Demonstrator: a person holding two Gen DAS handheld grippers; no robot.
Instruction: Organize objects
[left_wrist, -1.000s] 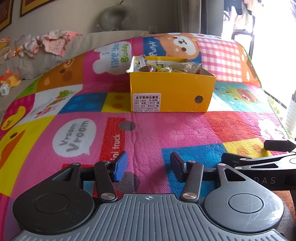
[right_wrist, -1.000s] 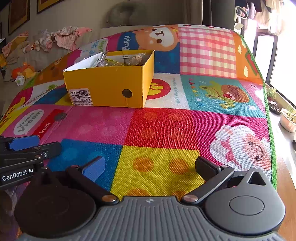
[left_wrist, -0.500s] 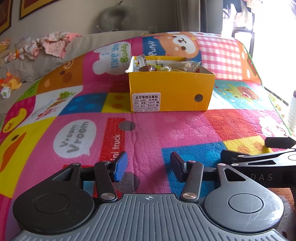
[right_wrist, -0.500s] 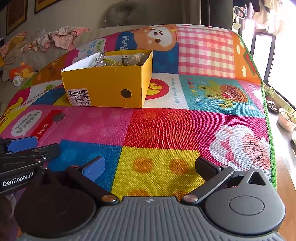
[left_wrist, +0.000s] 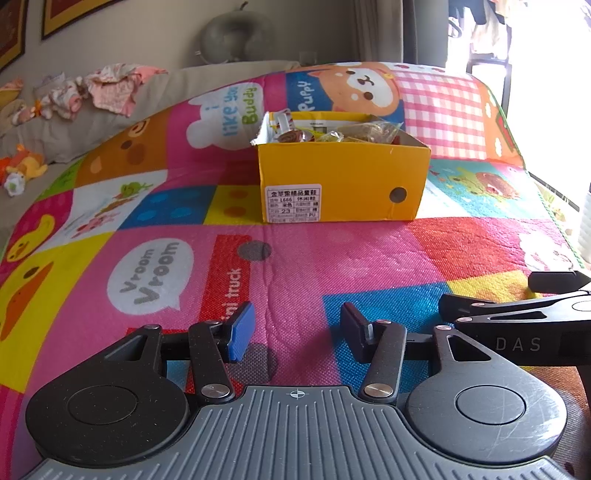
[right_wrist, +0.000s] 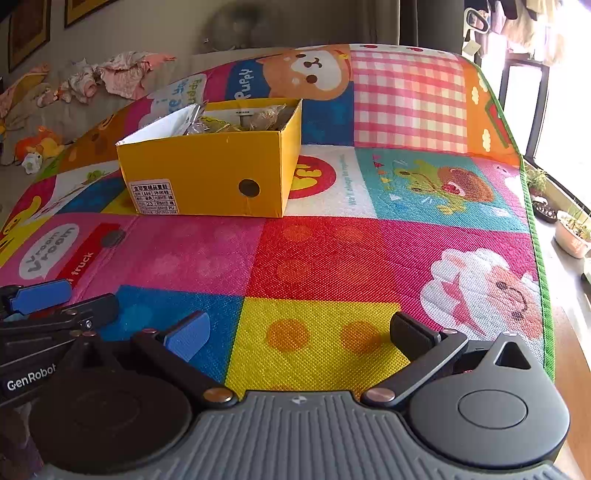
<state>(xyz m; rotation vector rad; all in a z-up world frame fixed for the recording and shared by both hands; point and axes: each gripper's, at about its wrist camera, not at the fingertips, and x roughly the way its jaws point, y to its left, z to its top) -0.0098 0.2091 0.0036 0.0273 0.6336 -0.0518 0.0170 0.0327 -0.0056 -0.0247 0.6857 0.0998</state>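
bright patchwork play mat (right_wrist: 332, 258) spread across the foreground, printed with cartoon animals, a pink gingham square and speech bubbles. beyond its far edge, a grey-beige sofa (left_wrist: 110, 122) strewn with crumpled baby clothes (left_wrist: 110, 85) and an orange plush toy (left_wrist: 26, 166). a grey neck pillow (left_wrist: 229, 35) perched on the sofa back against a pale wall. 2 dark-framed pictures (right_wrist: 27, 29) high on the left. strong daylight through a window (right_wrist: 565, 122) on the right, potted plants (right_wrist: 572, 232) on the sill.

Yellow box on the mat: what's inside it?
The yellow box holds crinkly clear wrapped packets heaped to the rim, with a white flap at one end. Its walls hide anything lower down.
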